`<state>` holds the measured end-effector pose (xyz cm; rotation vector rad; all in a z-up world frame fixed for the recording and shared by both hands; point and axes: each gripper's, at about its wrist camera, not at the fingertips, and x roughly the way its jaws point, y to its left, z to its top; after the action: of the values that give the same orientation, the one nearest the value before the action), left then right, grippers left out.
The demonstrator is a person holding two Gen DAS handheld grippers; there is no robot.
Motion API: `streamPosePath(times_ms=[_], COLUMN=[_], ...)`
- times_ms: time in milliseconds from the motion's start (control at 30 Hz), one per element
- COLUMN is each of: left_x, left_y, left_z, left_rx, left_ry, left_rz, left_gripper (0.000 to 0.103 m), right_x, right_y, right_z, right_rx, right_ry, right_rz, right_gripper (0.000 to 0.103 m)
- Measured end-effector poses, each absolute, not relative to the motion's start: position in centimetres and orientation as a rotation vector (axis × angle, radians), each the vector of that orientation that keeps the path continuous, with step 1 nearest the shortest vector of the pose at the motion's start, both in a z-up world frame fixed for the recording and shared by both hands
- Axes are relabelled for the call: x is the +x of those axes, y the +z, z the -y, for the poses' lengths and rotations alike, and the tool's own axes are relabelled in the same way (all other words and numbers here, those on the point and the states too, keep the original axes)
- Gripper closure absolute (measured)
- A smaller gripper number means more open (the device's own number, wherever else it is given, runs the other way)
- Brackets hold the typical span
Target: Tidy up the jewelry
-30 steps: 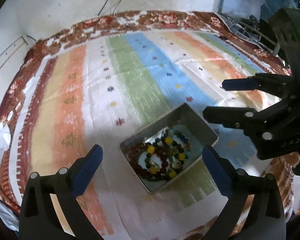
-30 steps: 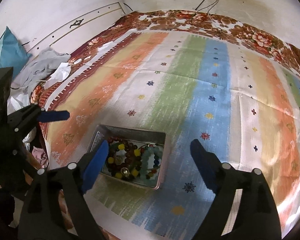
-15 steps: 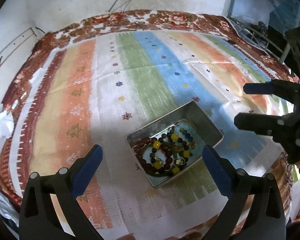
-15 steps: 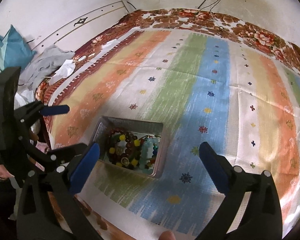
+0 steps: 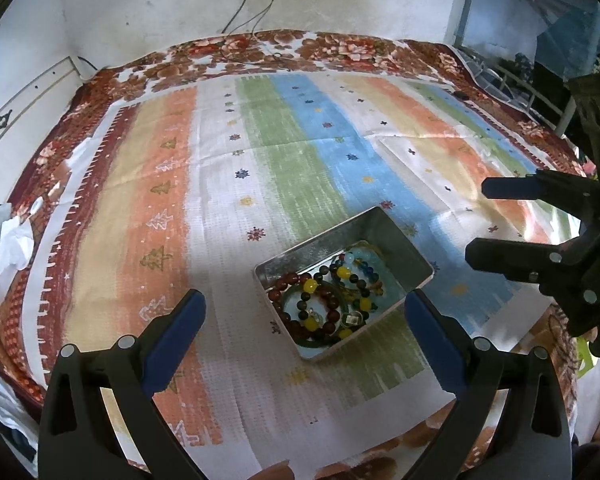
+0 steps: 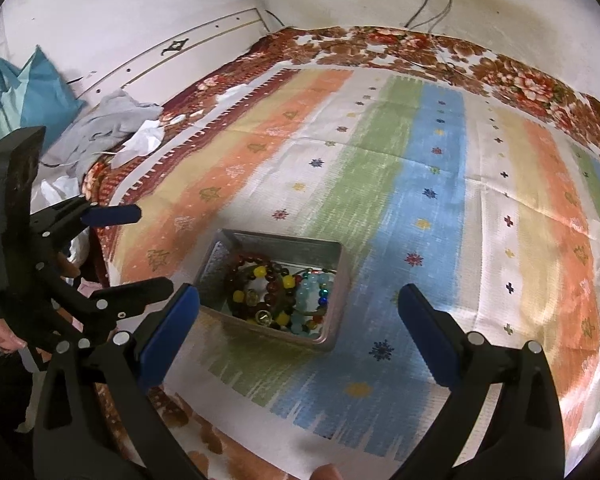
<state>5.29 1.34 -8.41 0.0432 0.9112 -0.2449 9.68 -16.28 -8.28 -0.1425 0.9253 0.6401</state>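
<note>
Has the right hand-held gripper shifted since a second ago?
Yes. In the left wrist view the right hand-held gripper has drawn away rightward from the rectangular metal tin of beaded bracelets, jaws wide open and empty.

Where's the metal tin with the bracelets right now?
The metal tin sits on the striped cloth, lower centre in both wrist views, just ahead of both open, empty tongs.
</note>
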Motion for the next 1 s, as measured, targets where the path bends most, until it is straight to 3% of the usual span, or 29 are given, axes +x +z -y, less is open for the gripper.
streamPosePath(times_ms=[1000], left_x=[4.61], left_y=[-8.05], left_z=[-1.52], left_rx=[0.060], left_ry=[-0.245], left_rz=[-0.890], left_gripper=[0.005], right_x=[8.90], right_y=[-8.03], right_z=[15.68], right_rx=[-0.171], right_ry=[0.667], right_rz=[-0.914], right_gripper=[0.005])
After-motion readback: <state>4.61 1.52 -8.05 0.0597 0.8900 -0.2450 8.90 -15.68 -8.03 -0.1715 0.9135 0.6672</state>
